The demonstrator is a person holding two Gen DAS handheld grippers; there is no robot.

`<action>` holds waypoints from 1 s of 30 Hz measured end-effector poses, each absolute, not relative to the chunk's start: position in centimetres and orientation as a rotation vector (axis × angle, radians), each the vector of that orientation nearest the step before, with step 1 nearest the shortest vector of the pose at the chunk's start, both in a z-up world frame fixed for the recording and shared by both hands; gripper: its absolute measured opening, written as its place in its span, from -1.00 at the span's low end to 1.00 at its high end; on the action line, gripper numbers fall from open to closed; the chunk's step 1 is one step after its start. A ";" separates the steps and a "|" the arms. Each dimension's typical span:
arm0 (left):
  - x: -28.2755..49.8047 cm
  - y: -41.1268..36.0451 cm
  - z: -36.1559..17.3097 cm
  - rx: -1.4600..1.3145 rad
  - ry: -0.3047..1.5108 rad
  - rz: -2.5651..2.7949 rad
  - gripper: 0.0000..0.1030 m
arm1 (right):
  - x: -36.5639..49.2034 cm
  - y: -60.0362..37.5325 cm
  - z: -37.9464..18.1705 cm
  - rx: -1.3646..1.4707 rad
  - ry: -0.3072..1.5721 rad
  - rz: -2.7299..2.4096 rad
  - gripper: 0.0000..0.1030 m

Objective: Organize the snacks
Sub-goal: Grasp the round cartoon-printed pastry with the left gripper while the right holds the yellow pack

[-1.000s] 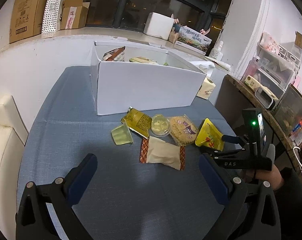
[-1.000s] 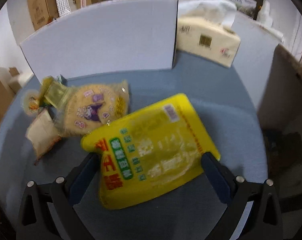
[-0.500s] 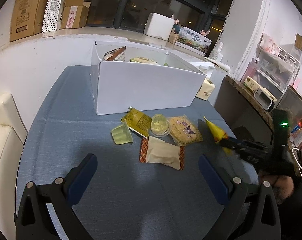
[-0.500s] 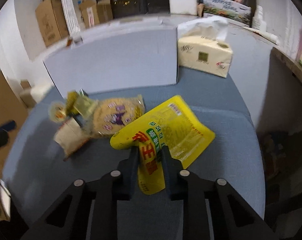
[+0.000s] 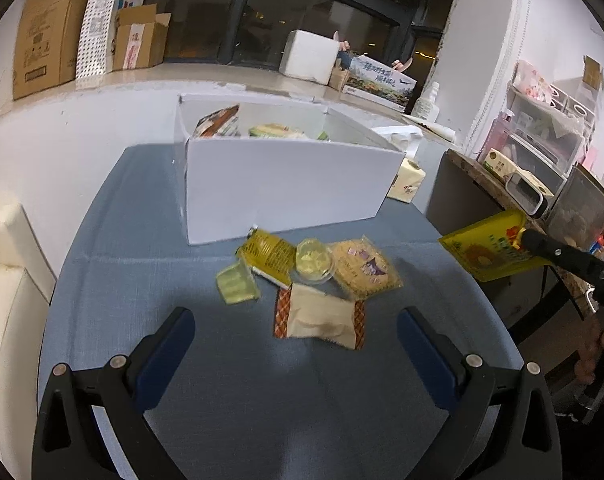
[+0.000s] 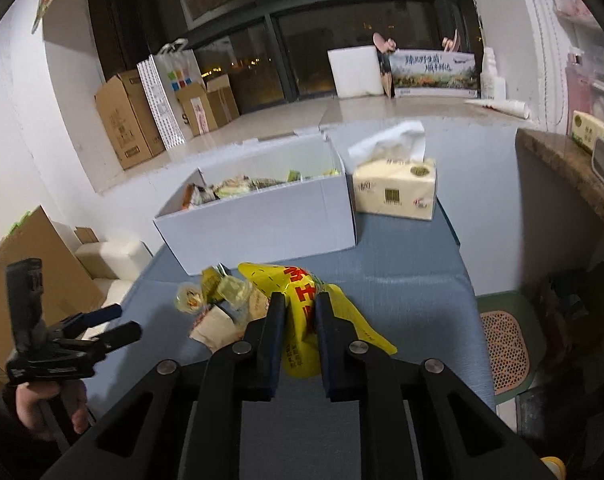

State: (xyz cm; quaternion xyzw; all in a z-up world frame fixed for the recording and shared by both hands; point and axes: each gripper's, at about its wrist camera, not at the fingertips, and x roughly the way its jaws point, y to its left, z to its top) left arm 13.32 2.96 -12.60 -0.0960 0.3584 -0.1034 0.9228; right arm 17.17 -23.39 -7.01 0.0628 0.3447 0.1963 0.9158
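Observation:
My right gripper [image 6: 300, 304] is shut on a yellow snack bag [image 6: 302, 312] and holds it in the air above the right side of the blue table; the bag also shows in the left wrist view [image 5: 489, 250]. My left gripper [image 5: 294, 332] is open and empty, low over the table's near side. Ahead of it lie a beige packet [image 5: 321, 316], a round cracker pack [image 5: 363, 266], a clear jelly cup [image 5: 313, 260], a green jelly cup [image 5: 236, 286] and a yellow sachet [image 5: 266, 252]. A white box [image 5: 282, 188] holding several snacks stands behind them.
A tissue box [image 6: 395, 190] stands right of the white box. The blue table [image 5: 142, 280] ends at a white sofa [image 5: 2, 300] on the left and a brown counter [image 6: 569, 176] on the right. Cardboard boxes [image 5: 42, 32] line the window sill.
My right gripper closed on the yellow bag and lifted it off the table, up and to the right. My left gripper stayed almost still.

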 end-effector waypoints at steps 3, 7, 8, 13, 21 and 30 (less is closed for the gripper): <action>14.3 2.2 -12.0 -0.169 0.725 -0.237 1.00 | 16.7 -23.3 -6.0 0.135 0.684 0.422 -0.70; 17.4 -0.2 -12.0 -0.102 0.744 -0.303 1.00 | 16.4 -23.1 -6.0 0.137 0.682 0.435 -0.70; 18.6 -1.3 -12.3 -0.076 0.756 -0.353 1.00 | 16.4 -23.2 -6.1 0.137 0.685 0.435 -0.70; 23.3 -6.5 -14.1 0.139 0.847 -0.500 1.00 | 16.0 -23.6 -6.8 0.150 0.708 0.436 -0.70; 28.6 -10.1 -17.9 0.312 1.008 -0.666 1.00 | 15.5 -24.6 -7.7 0.171 0.734 0.430 -0.70; 29.3 -10.0 -19.2 0.317 1.018 -0.690 0.56 | 16.1 -25.1 -8.5 0.187 0.756 0.422 -0.70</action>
